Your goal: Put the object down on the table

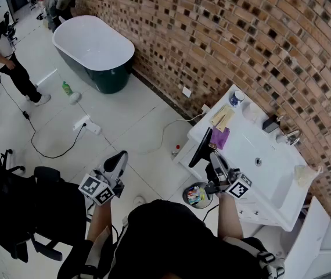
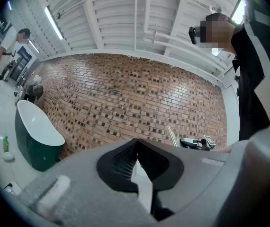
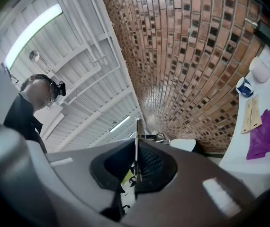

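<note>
Pressing together w/ nothing between them, the jaws of the grey right gripper (image 3: pixel 137 126) are empty, & the grey left gripper (image 2: pixel 135 148) looks likewise closed on nothing. Task's thing is prob. the crumpled purple cloth (image 1: pixel 219 137), lying on the white washstand top (image 1: pixel 244 141) near its edge, just beside the flat tan wooden strips (image 1: pixel 222 117). Risk: right gripper hovers near, so a careless swing could snag the cloth & drag it onto the floor.
</note>
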{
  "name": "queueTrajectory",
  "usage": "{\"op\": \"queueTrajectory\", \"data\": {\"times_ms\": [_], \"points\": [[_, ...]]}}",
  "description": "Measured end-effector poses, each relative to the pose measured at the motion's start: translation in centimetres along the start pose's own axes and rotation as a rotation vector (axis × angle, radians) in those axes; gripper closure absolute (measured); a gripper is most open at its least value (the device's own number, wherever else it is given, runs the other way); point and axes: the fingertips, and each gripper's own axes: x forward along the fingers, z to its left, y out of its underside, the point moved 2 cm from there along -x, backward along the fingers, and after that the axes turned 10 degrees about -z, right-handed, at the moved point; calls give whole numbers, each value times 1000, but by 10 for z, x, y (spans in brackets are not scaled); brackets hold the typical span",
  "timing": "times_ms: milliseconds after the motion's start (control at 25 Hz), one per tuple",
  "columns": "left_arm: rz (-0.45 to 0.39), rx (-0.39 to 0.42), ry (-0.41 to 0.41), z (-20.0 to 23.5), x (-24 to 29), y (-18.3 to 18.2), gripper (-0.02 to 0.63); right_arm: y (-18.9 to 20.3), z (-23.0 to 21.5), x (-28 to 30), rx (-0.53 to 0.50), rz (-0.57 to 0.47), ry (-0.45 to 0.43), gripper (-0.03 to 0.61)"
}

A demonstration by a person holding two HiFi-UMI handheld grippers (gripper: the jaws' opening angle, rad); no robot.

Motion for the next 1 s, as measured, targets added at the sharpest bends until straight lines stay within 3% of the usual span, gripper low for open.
{"op": "queueTrajectory", "data": {"times_ms": [360,680,1000], "points": [[21,-23,35,17,-8,-31,614,31,30,21,-26,-10,22,571],[73,-44,157,34,-9,-17,614,40,57,10,-67,-84,92,571],[107,-34,289,-12,29,-5,614,9,73,-47,-152,-167,165,571]]}}
